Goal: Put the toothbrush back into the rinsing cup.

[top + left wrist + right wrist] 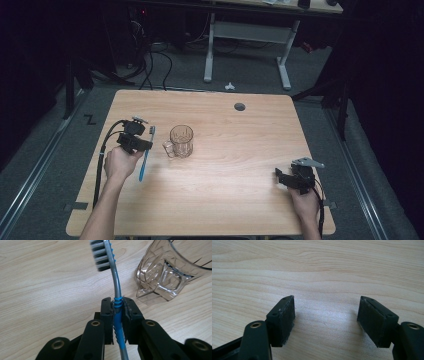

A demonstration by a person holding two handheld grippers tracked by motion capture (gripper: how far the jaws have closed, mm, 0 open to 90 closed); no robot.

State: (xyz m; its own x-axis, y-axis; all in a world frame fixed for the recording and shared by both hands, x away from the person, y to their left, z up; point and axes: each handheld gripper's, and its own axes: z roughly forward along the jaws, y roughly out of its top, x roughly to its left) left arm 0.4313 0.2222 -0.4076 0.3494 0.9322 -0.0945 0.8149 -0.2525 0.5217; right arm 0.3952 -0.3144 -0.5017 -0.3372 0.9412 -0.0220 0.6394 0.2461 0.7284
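My left gripper (142,145) is shut on a blue and grey toothbrush (146,156), held above the left part of the wooden table (235,135). In the left gripper view the jaws clamp the blue ribbed grip of the toothbrush (117,315), and its bristled head points away toward the top of the frame. A clear glass mug (181,141) stands just right of the brush, with its handle on the near left; its handle and wall show as the mug (165,277). My right gripper (281,176) rests open near the table's right front; its pads (284,317) are wide apart over bare wood.
A round dark cable hole (240,106) sits near the table's far edge. Beyond the table are a white desk frame (247,45) and cables on the grey floor. A metal rail (35,165) runs along the floor at the left.
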